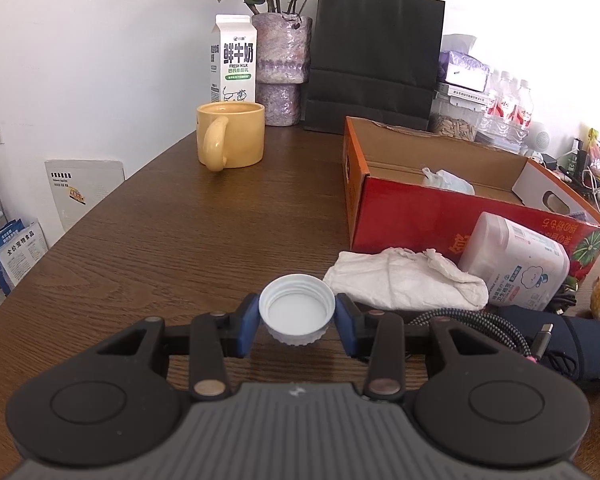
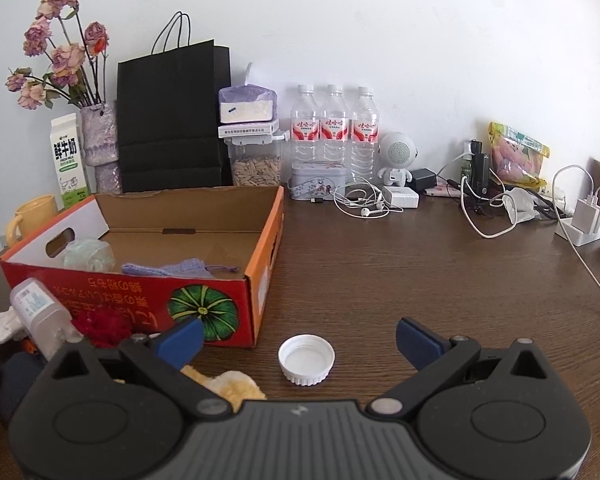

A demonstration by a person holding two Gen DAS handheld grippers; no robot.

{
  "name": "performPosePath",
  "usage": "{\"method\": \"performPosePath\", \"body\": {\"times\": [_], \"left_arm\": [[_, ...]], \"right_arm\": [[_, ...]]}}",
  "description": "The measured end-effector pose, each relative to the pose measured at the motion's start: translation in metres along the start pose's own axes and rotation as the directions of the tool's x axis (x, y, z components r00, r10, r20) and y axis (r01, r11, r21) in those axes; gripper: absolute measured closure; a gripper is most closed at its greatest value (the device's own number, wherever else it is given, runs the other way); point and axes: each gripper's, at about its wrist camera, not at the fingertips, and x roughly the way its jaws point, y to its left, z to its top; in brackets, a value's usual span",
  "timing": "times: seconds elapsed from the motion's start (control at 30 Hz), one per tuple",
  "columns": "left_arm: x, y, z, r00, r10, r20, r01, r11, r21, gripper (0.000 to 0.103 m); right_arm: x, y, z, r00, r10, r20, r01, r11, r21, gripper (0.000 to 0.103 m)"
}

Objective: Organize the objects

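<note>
Although it looks weightless, the white cap [image 1: 297, 309] pinched in the left hand-held gripper [image 1: 297, 320] is stiff, ribbed plastic; the blue pads [image 1: 249, 322] press on opposite sides of its rim, open side up, above the worktop [image 1: 172, 216]. Squeezed harder, so light and smooth a piece would likely pop out.

From the right wrist, the right hand-held gripper [image 2: 300, 340] stands released, wide apart around another white cap [image 2: 306, 359] lying on the worktop near the red box [image 2: 140, 300]. Its ribbed skirt looks the best hold.
</note>
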Motion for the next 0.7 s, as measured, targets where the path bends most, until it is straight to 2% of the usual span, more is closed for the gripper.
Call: {"method": "performPosePath", "body": {"times": [0.1, 0.4, 0.6, 0.7], "left_arm": [[0.0, -0.001, 0.001, 1.0, 0.005, 0.002, -0.005, 1.0, -0.001, 0.062], [0.0, -0.001, 0.004, 1.0, 0.016, 0.007, -0.015, 1.0, -0.004, 0.062], [0.001, -0.002, 0.005, 1.0, 0.016, 0.007, -0.016, 1.0, -0.003, 0.062], [0.001, -0.003, 0.006, 1.0, 0.018, 0.007, -0.018, 1.0, -0.002, 0.062]], "right_arm": [[0.014, -0.006, 0.001, 1.0, -0.005, -0.029, 0.005, 1.0, 0.003, 0.004], [0.048, -0.016, 0.0, 0.992, 0.035, -0.121, -0.033, 0.999, 0.025, 0.024], [0.059, -0.017, -0.003, 0.987, 0.051, -0.153, -0.046, 0.998, 0.039, 0.04], [0.064, -0.019, -0.004, 0.984, 0.062, -0.169, -0.055, 0.997, 0.047, 0.054]]}}
